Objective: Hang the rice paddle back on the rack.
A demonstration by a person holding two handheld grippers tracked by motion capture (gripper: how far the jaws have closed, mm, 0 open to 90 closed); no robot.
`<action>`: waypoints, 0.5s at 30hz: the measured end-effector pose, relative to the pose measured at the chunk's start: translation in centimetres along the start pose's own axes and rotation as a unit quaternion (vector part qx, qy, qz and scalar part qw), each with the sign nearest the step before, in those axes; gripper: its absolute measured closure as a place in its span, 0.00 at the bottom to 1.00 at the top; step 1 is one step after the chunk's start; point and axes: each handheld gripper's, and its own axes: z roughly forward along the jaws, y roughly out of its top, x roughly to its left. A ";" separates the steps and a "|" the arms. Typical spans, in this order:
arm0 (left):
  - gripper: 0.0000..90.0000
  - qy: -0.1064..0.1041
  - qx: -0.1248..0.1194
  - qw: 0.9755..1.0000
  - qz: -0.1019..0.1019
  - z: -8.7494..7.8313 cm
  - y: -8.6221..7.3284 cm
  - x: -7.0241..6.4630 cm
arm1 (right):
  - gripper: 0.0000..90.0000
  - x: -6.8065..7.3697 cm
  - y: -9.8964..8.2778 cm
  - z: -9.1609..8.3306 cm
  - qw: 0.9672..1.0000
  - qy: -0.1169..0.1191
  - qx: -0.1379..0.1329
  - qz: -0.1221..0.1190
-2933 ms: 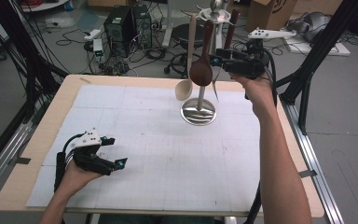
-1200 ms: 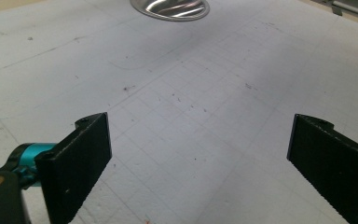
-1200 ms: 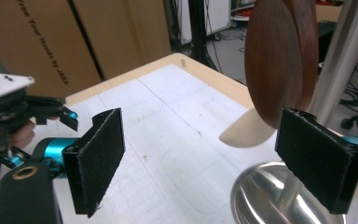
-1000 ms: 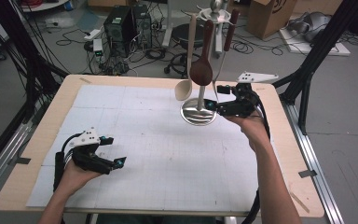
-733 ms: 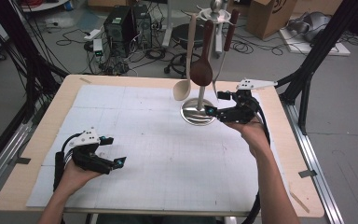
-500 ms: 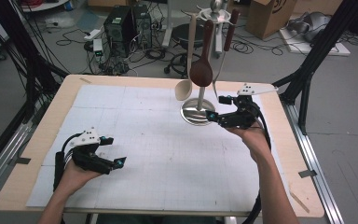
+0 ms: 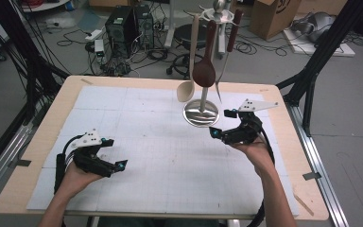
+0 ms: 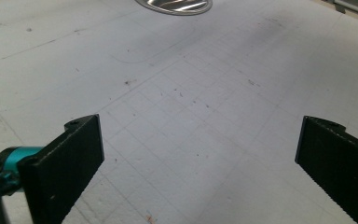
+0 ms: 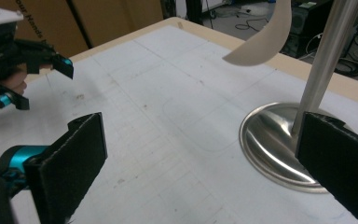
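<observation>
- Right gripper sits low beside the utensil stand, just to the right of its round steel base, jaws pointing left across the mat.
- Its jaws stand wide apart, having just been opening, with nothing between them; in the right gripper view the stand's pole and shiny base lie just ahead of the right-hand jaw, not touching it.
- On the stand hang three utensils from the top ring: a pale spoon, a dark brown wooden spoon and a fork with a dark handle, its steel tines pointing down.
- The stand rests on the far, right-of-centre part of the white gridded mat, which covers the wooden table.
- Left gripper rests near the front left of the mat, in the person's left hand, well apart from the stand.
- Its jaws too are spread wide and have just been opening, bare mat between them; the left gripper view catches the rim of the steel base at the top edge.
- Writing: a cardboard box on the floor behind the table carries dark print, too small and cut off to read.
</observation>
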 end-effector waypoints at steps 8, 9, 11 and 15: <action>0.02 0.001 0.001 1.000 0.002 0.0 0.0 0.0 | 0.01 0.6 -1.8 -0.3 1.000 -0.001 0.006 0.000; 0.02 0.001 0.001 1.000 0.002 0.0 0.0 0.0 | 0.01 0.6 -2.0 -0.3 1.000 -0.001 0.006 0.001; 0.02 0.002 -0.001 1.000 0.000 0.0 0.0 0.0 | 0.01 0.7 -2.3 -0.5 1.000 -0.003 0.004 0.002; 0.02 0.001 0.001 1.000 0.003 0.0 0.0 0.0 | 0.01 1.0 -2.9 -0.7 1.000 -0.005 0.006 0.002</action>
